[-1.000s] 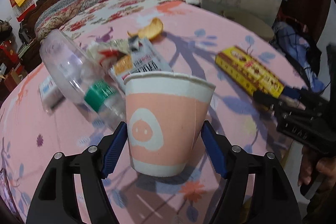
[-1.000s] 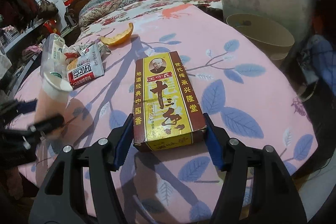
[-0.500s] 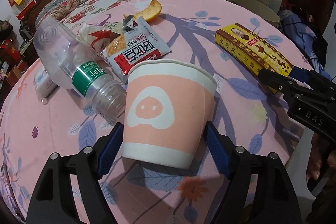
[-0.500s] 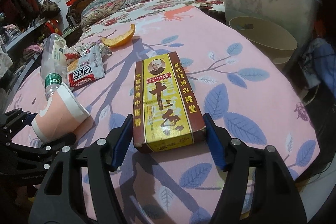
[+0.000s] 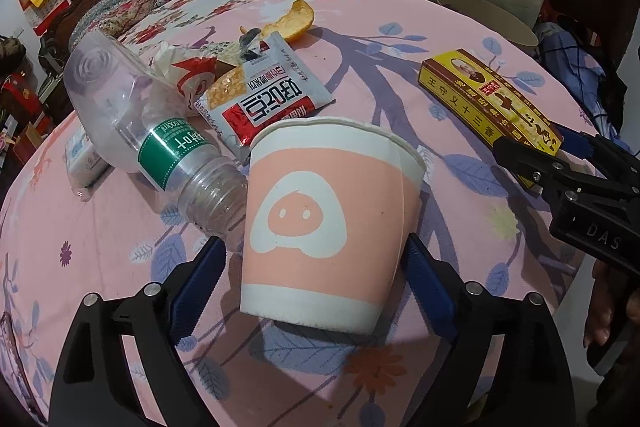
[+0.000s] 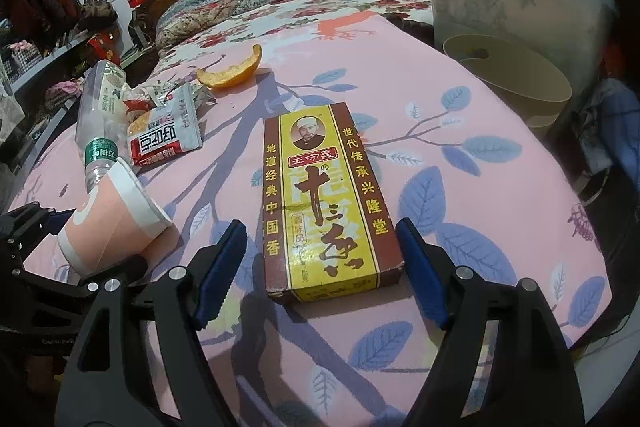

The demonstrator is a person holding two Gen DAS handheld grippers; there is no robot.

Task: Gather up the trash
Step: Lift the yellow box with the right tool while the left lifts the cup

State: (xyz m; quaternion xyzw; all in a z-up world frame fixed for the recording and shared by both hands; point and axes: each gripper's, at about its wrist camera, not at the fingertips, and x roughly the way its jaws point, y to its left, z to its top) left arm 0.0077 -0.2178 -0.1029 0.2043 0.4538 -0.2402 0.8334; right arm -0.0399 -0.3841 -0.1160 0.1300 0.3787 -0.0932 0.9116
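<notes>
The pink paper cup (image 5: 328, 227) sits between the fingers of the left gripper (image 5: 314, 279), leaning on the pink, leaf-patterned surface (image 5: 400, 39); in the right wrist view it tilts with its rim toward the box. The left fingers have just been opening and now stand apart: a clear gap shows between the left blue pad and the cup wall, while the right pad lies just beside the cup, and whether it still touches cannot be told. The mouth of a clear plastic bottle (image 5: 160, 131) lying on its side rests against the cup's left flank. Behind the cup lie a grey-and-red snack wrapper (image 5: 264, 95) and, farther back, an orange peel (image 5: 292, 21). The yellow-and-brown spice box (image 6: 324, 203) lies flat on the surface with its near end between the fingers of the right gripper (image 6: 320, 271). Those fingers have also just been opening and stand apart, with a gap on either side of the box. A tan bin (image 6: 516, 75) stands past the surface's far right edge.
</notes>
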